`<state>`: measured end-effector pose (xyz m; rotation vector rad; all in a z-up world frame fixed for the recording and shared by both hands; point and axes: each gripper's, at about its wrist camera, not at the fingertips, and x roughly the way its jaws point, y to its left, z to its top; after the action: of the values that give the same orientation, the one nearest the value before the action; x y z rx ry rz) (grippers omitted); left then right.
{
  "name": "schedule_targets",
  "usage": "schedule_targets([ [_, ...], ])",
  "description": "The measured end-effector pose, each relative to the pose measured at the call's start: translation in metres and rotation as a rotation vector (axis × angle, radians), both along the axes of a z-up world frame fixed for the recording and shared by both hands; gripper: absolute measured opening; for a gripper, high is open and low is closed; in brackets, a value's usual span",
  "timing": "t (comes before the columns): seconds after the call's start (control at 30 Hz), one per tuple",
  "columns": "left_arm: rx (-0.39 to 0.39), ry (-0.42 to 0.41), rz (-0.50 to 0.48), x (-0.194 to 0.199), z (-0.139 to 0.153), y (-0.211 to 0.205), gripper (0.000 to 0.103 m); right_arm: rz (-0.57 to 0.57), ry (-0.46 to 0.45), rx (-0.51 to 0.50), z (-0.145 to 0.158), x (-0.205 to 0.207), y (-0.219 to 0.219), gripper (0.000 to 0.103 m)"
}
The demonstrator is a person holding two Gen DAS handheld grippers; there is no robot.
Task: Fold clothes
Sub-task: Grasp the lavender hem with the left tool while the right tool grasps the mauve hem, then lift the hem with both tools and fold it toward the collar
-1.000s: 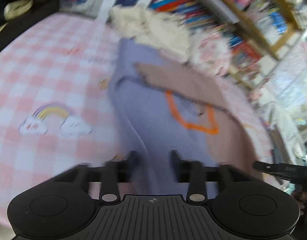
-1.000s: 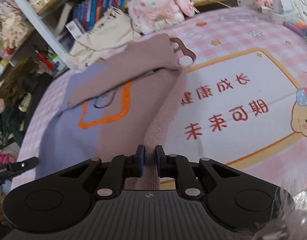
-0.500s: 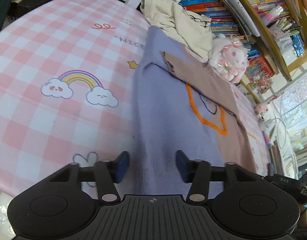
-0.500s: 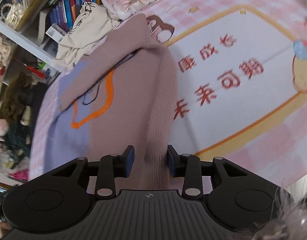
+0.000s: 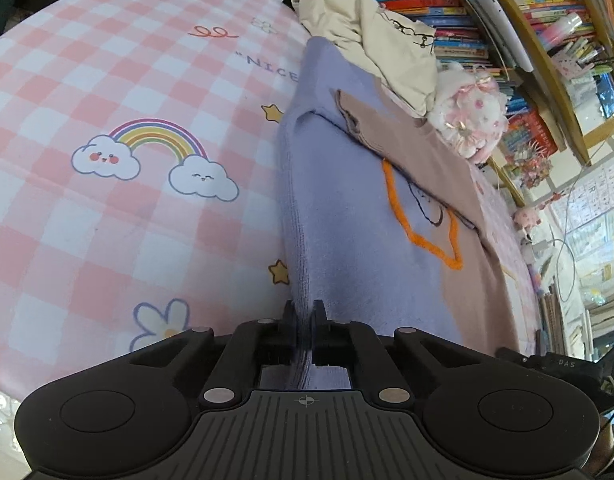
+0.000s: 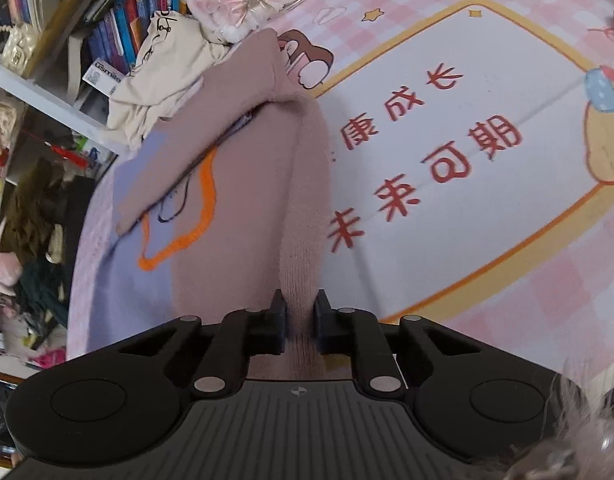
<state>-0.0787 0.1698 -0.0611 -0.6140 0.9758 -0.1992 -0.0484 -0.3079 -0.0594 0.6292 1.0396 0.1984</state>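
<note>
both claws pinching one sweater

the sweater (image 5: 359, 216) fills mid-frame on the bed (image 5: 107, 80) — left claw (image 5: 305, 316) clamps its lilac edge, right claw (image 6: 299, 318) its mauve edge. uneven lifting could skew the fold, or the knit may slip free.
</note>
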Motion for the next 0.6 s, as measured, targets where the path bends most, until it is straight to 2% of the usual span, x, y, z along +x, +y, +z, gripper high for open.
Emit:
schedule_targets([
  [0.1,0.027,0.005,-0.03,-0.006,0.003,-0.001,0.004,-0.002,0.01,0.002,-0.001,-0.009,-0.003,0.012],
  [0.3,-0.015,0.048,-0.094,-0.012,0.001,0.004,0.008,0.022,0.035,0.06,-0.003,-0.026,-0.002,0.016],
  [0.43,-0.045,0.055,-0.098,-0.013,-0.001,0.006,0.009,0.037,0.048,0.091,-0.004,-0.037,-0.001,0.017],
  [0.6,-0.071,0.067,-0.112,-0.013,-0.001,0.009,0.004,0.039,0.04,0.049,-0.002,-0.041,0.003,0.01],
])
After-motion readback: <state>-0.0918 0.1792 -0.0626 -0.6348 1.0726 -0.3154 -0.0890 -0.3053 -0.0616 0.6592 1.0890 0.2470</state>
